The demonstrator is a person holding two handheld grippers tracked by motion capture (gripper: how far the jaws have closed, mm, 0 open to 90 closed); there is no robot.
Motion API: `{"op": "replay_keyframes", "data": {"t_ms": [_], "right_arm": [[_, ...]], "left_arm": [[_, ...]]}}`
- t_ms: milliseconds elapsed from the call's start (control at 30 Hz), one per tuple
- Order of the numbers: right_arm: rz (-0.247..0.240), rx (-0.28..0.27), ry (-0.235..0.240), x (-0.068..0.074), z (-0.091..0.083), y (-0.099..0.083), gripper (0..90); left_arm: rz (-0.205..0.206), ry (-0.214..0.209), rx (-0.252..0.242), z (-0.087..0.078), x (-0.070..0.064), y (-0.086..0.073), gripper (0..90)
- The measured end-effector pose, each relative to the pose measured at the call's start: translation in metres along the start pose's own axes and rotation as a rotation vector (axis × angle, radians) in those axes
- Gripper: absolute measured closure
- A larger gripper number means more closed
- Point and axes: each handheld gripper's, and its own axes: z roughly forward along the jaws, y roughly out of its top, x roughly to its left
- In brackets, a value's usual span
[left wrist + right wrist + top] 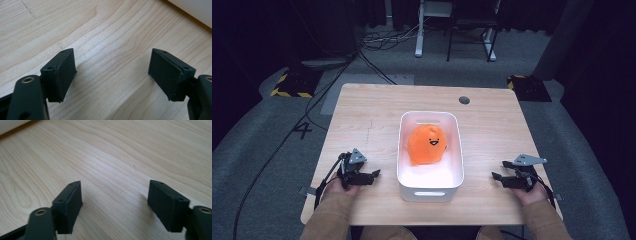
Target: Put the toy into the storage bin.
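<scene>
High view: orange plush (427, 145) sits inside white bin (430, 189) at desk (372, 115) centre, face up, little black smile showing. Left gripper (373, 174) rests on desk left of bin, right gripper (498, 171) on desk right of it; both near bin's front corners, apart from it, touching nothing. Left gripper view: jaws spread wide, bare wood between them, bin wall at top right corner. Right gripper view: jaws also spread wide, nothing held, pale bin edge at top left. Risks, as a guess: the plush is soft and round, so a shallow pinch would likely slip off the fabric or grab just a fold and let it drop back; it fills much of the bin's width, so jaws going in from the side could knock the rim and shove the light-looking bin across the smooth desk; two grippers converging in a narrow tub could clash. Materials: plush fuzzy, squashy, blob-shaped; bin smooth hard plastic, rounded rectangle, slot handle in front wall; desk light wood grain, matte, with round grey cable cap (464, 100) near far edge; jaws flat, black, rubbery-looking pads.
</scene>
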Motion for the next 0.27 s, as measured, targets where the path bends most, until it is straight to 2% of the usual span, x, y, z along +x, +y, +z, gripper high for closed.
{"op": "replay_keyframes", "data": {"t_ms": [33,67,100,267], "right_arm": [[-0.002,0.009,-0.004,-0.0004,0.0003,0.0002,20.4],[0.018,0.017,-0.017,-0.0006,0.0010,0.0005,16.6],[0.016,0.025,-0.023,-0.0016,0.0011,0.0006,15.1],[0.037,0.021,-0.043,0.0011,0.0027,0.0013,14.0]], "left_arm": [[0.001,0.001,-0.001,0.0000,0.0000,0.0000,22.2],[-0.002,-0.003,0.001,0.0001,-0.0002,-0.0001,22.3],[0.001,0.000,0.000,0.0000,0.0000,0.0000,22.3],[0.000,-0.001,0.000,0.0000,0.0000,0.0000,22.2]]}}
